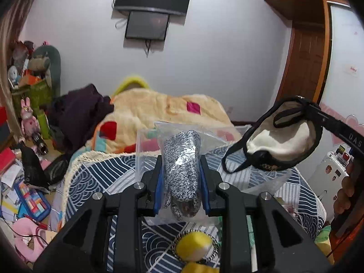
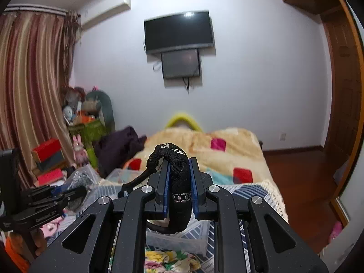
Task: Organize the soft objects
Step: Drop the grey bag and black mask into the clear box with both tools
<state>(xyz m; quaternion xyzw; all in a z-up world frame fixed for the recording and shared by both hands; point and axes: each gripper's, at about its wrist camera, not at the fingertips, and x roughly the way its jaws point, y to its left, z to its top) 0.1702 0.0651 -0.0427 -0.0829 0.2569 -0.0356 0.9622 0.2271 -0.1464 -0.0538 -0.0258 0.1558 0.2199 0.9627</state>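
My left gripper (image 1: 181,173) is shut on a clear plastic bag holding grey-and-white speckled knit socks (image 1: 182,166), held above the bed. My right gripper (image 2: 179,173) is shut on a black garment with white lining (image 2: 179,182). In the left wrist view the same black and cream garment (image 1: 284,136) hangs from the right gripper's fingers (image 1: 318,111) at the right. In the right wrist view the left gripper (image 2: 75,192) shows at the left with the bagged socks (image 2: 78,178). A clear plastic bin (image 2: 182,241) sits below the right gripper.
The bed has a blue and white patterned spread (image 1: 95,182) and a cream blanket (image 1: 159,109). A yellow soft item (image 1: 193,246) lies below the left gripper. Dark clothes (image 1: 79,111) are piled at the left. Clutter covers the floor (image 1: 27,200).
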